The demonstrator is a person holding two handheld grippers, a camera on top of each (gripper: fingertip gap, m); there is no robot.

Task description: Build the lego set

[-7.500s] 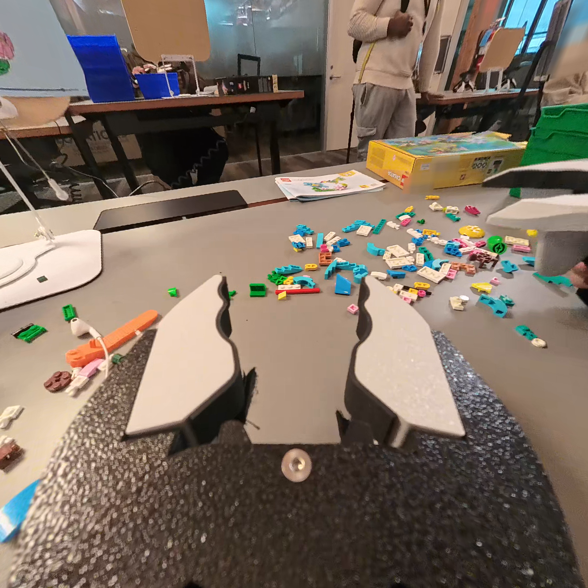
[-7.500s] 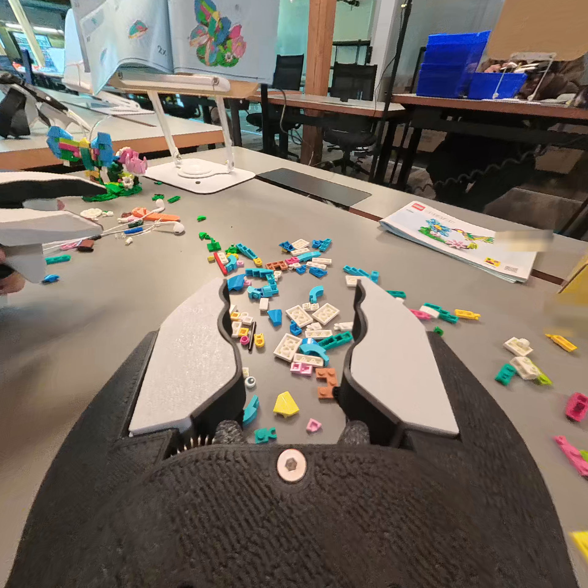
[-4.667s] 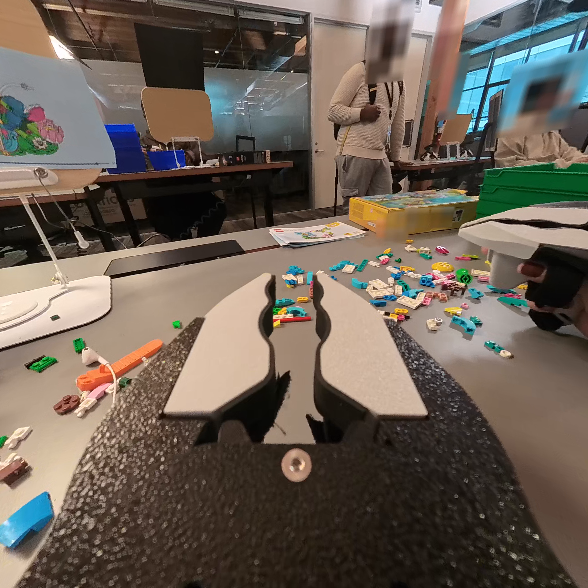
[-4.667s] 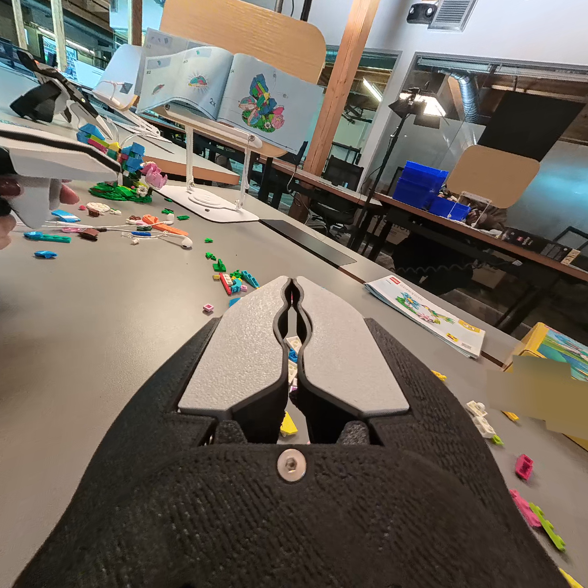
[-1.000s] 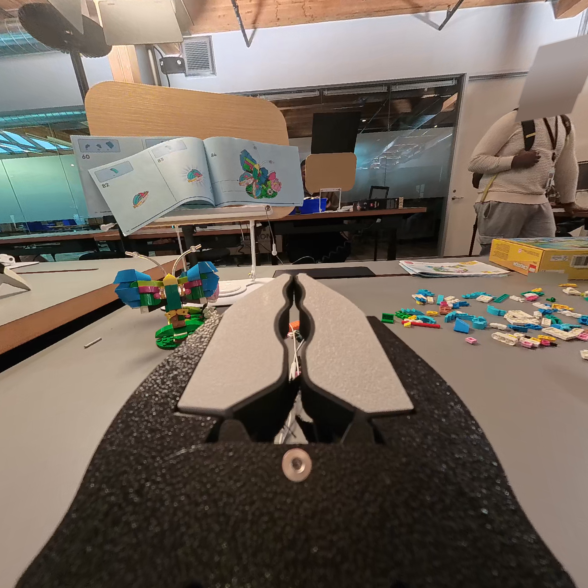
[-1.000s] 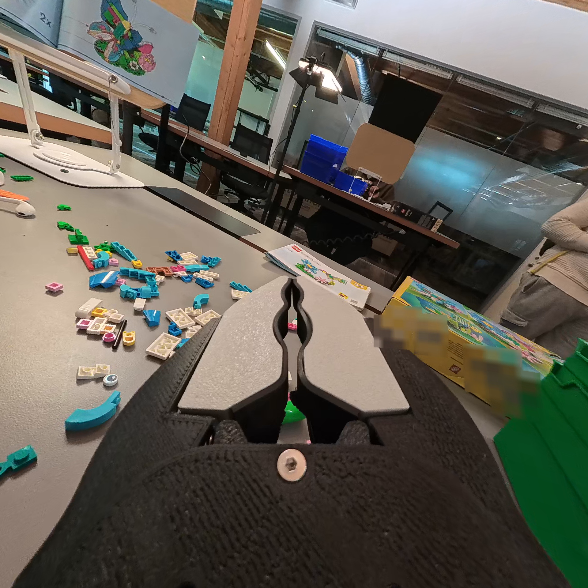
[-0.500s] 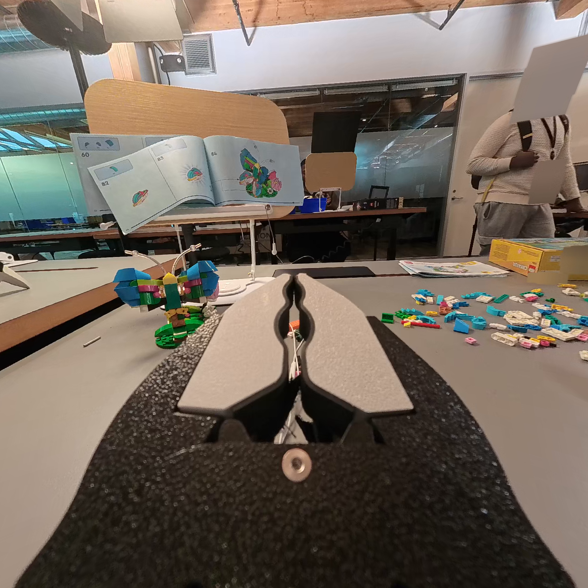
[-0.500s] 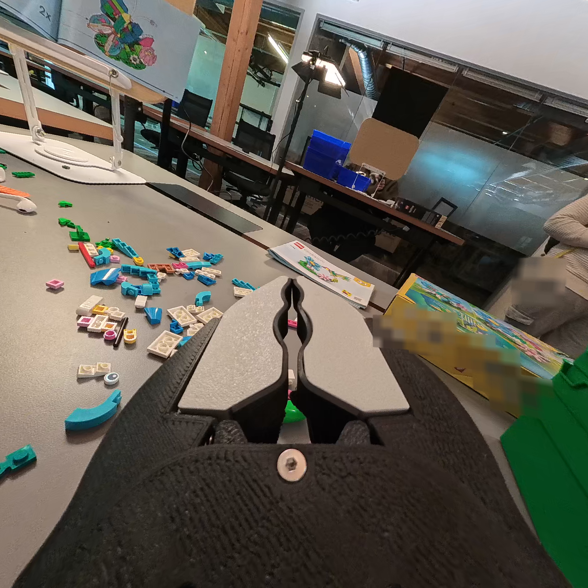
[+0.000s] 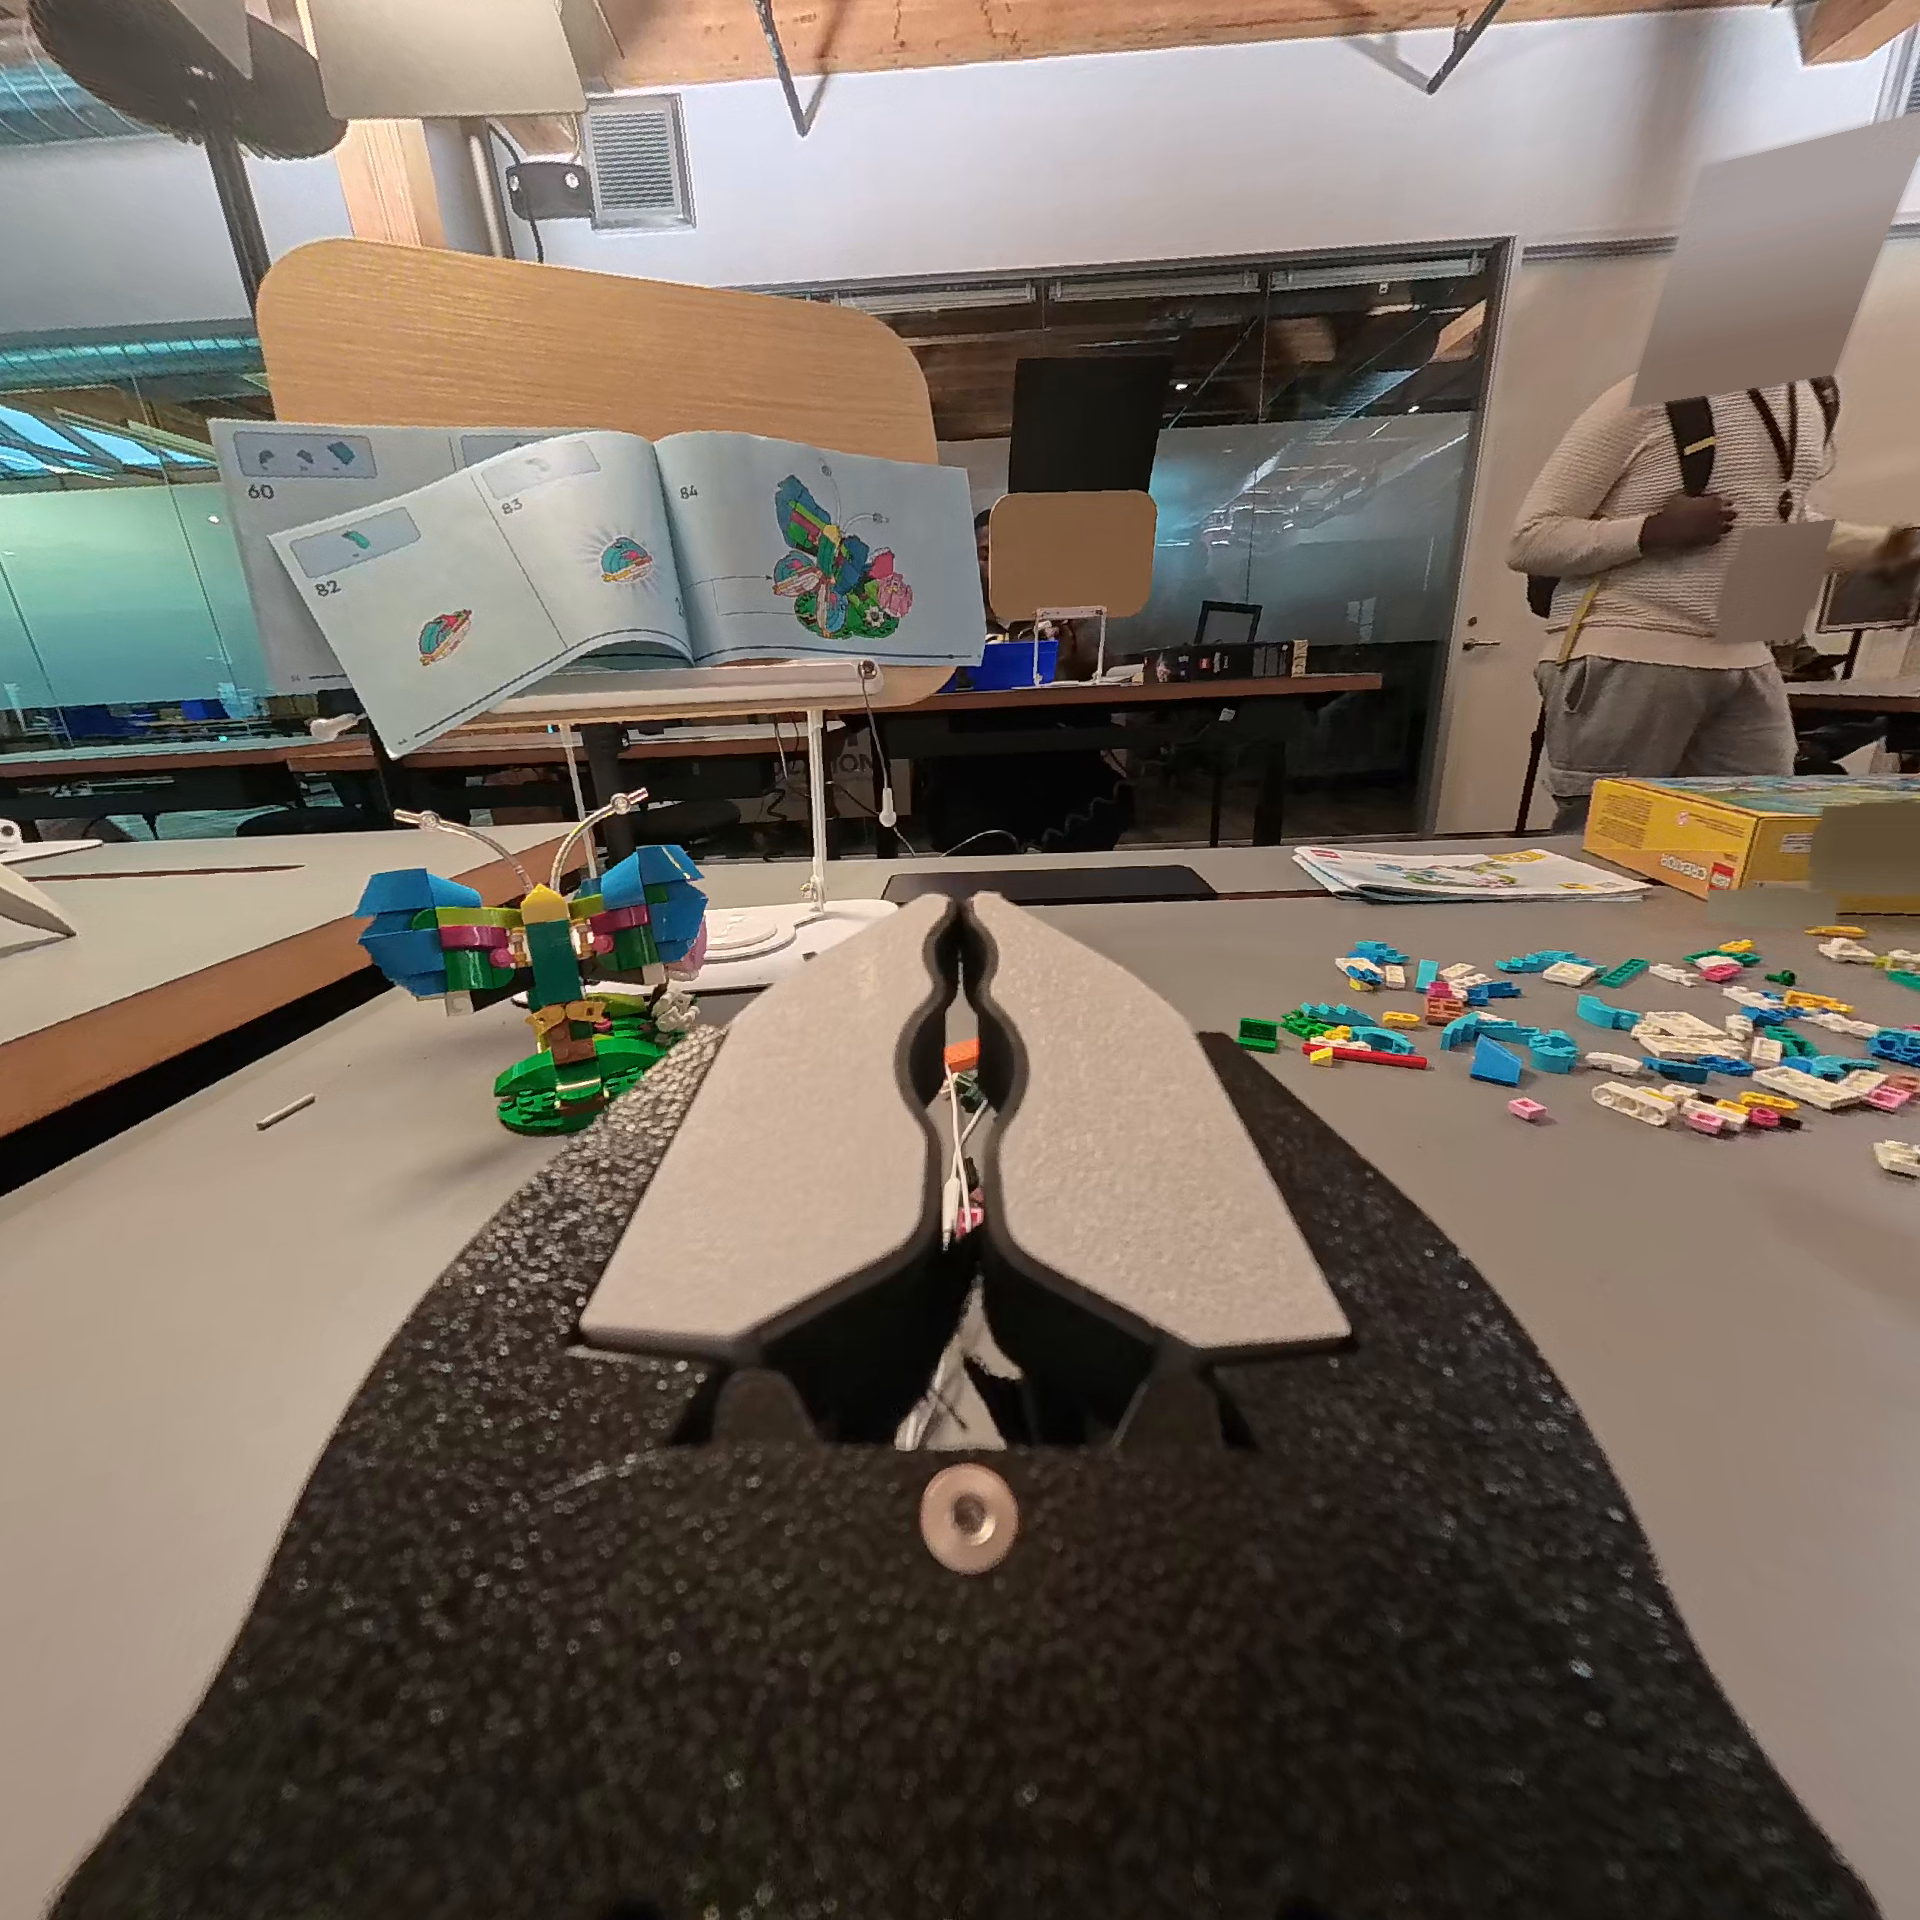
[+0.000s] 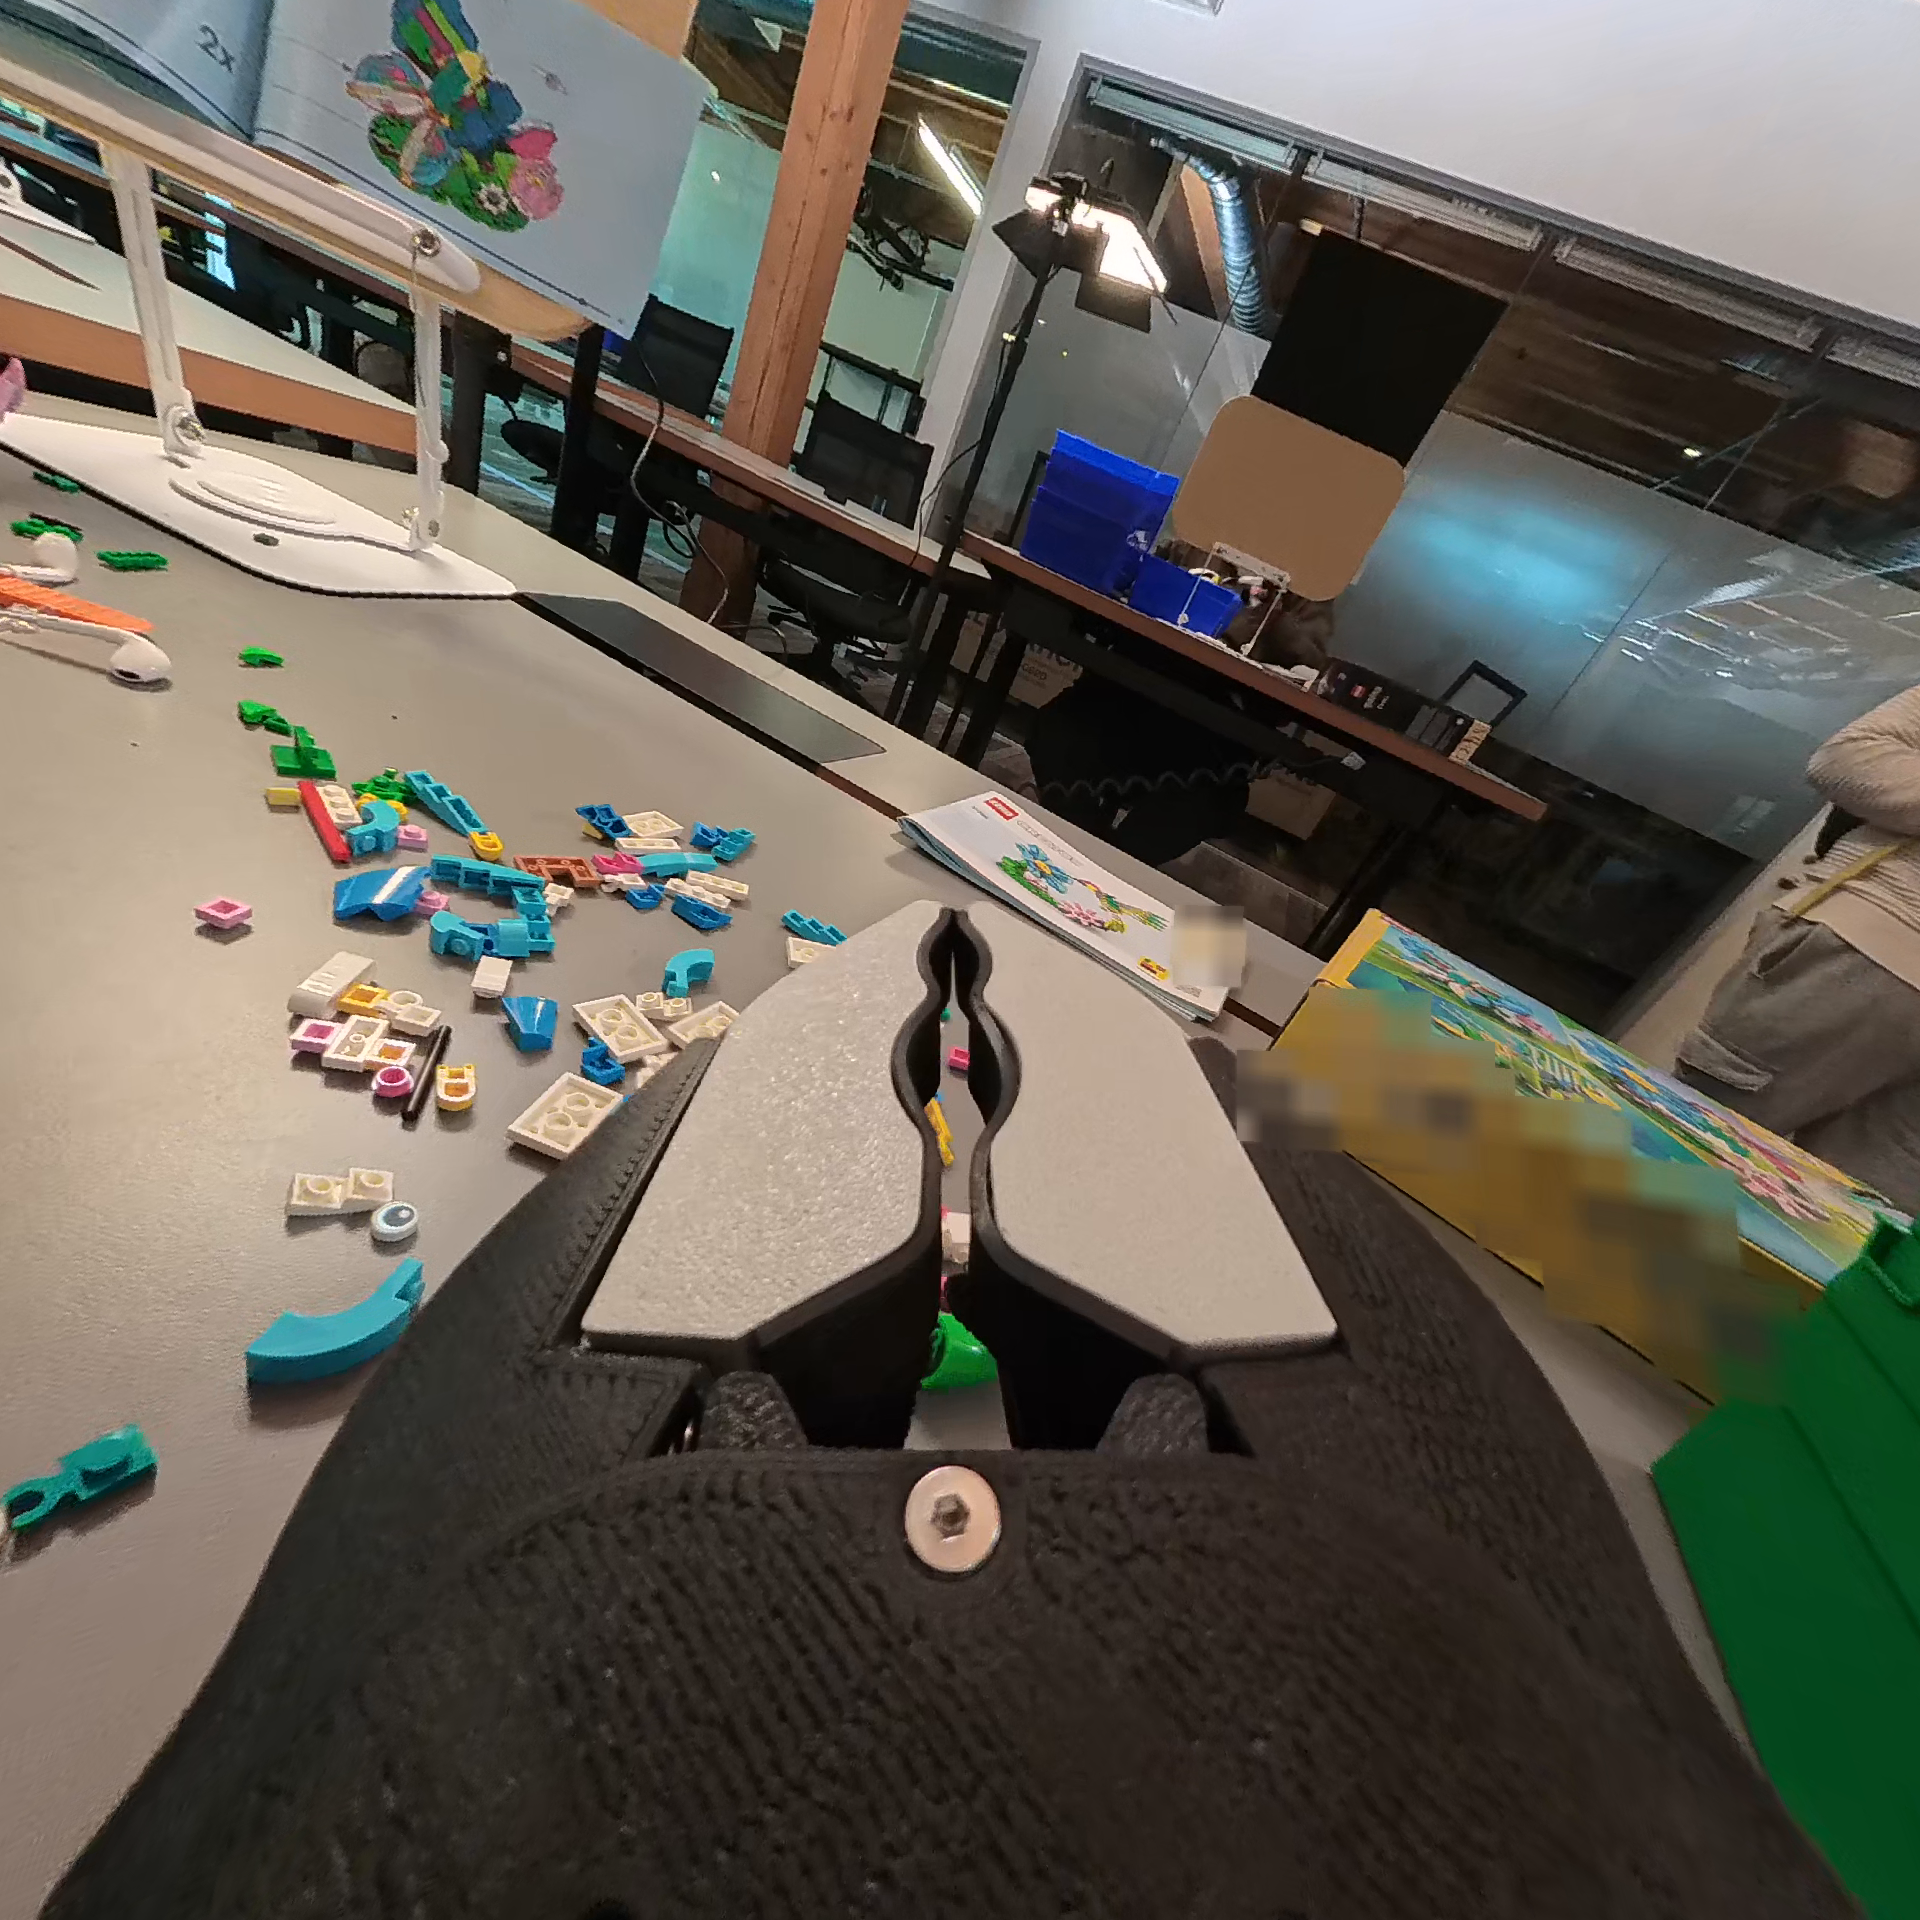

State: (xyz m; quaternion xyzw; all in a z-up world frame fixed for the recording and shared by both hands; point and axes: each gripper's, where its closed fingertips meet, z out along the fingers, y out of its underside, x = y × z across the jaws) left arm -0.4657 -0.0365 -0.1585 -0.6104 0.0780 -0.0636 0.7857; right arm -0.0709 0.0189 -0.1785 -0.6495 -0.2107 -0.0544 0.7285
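Both grippers, left (image 9: 961,920) and right (image 10: 951,925), fingers together, above bare table (image 9: 208,1299) beside loose bricks (image 10: 499,935).

Writing present, not transcribed here:
- open instruction booklet (image 9: 623,551), 11 o'clock, left wrist view: bore printed numbers at page corners
- yellow box (image 9: 1704,842), 3 o'clock: bore brand marks
- closed booklet (image 9: 1455,873), 2 o'clock: logo too small to read

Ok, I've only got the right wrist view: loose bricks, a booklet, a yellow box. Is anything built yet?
Observer: Yes, a butterfly model stands upright on its green base, left of the left gripper.
Reviewer: Is that gripper holding it?
Observer: No, it is shut and apart from the model.
Reviewer: Any detail on its head?
Observer: Two clear antennae curve up from it.
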